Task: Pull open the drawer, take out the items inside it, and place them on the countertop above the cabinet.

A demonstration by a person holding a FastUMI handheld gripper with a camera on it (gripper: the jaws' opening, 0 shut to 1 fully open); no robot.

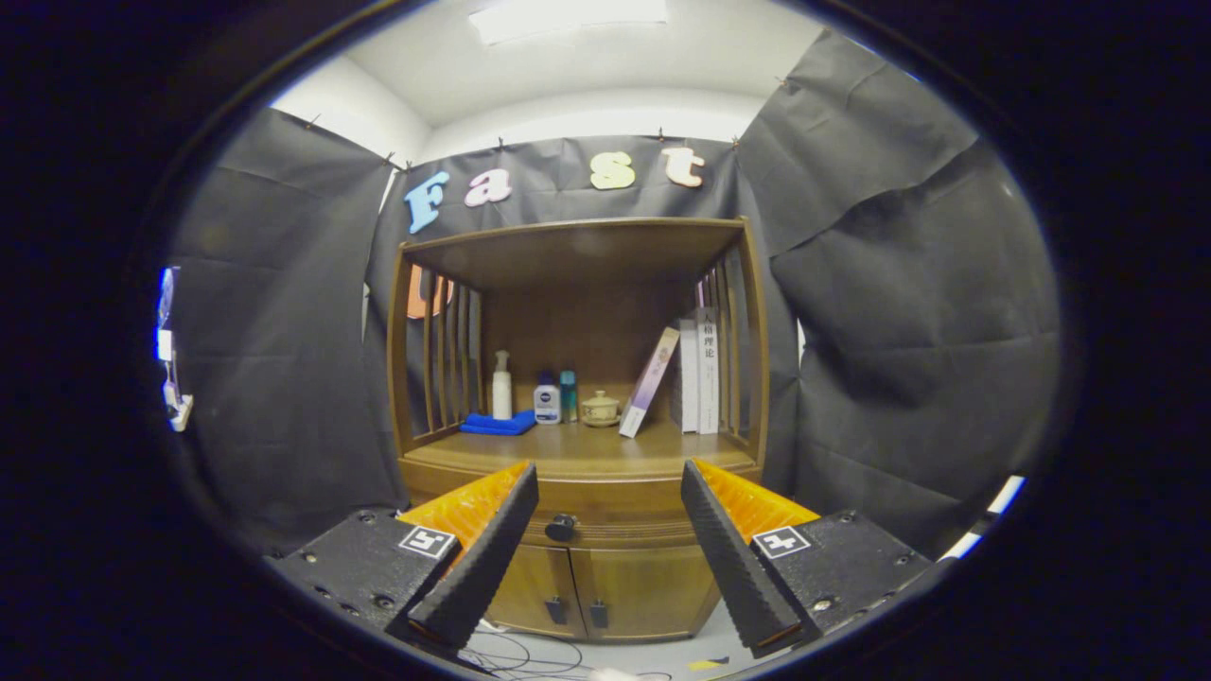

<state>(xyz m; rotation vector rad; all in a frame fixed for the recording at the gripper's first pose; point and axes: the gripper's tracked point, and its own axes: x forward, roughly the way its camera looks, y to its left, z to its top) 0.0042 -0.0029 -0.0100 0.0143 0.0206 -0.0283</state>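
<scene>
A wooden cabinet (pixel 577 454) stands ahead against the booth wall. Its drawer (pixel 615 525) is closed, with a dark round knob (pixel 561 527) just ahead of the fingers, nearer the left one. The countertop (pixel 587 446) above the drawer is an open shelf bay. My gripper (pixel 610 482) is open, held some way short of the cabinet, with nothing between its fingers. The drawer's contents are hidden.
On the countertop lie a blue folded cloth (pixel 499 424), a white pump bottle (pixel 501 386), two small bottles (pixel 554 398), a small ceramic pot (pixel 600 410), a leaning book (pixel 649 382) and upright books (pixel 698 371). Two lower doors (pixel 596 591) sit under the drawer. Cables (pixel 530 653) lie on the floor.
</scene>
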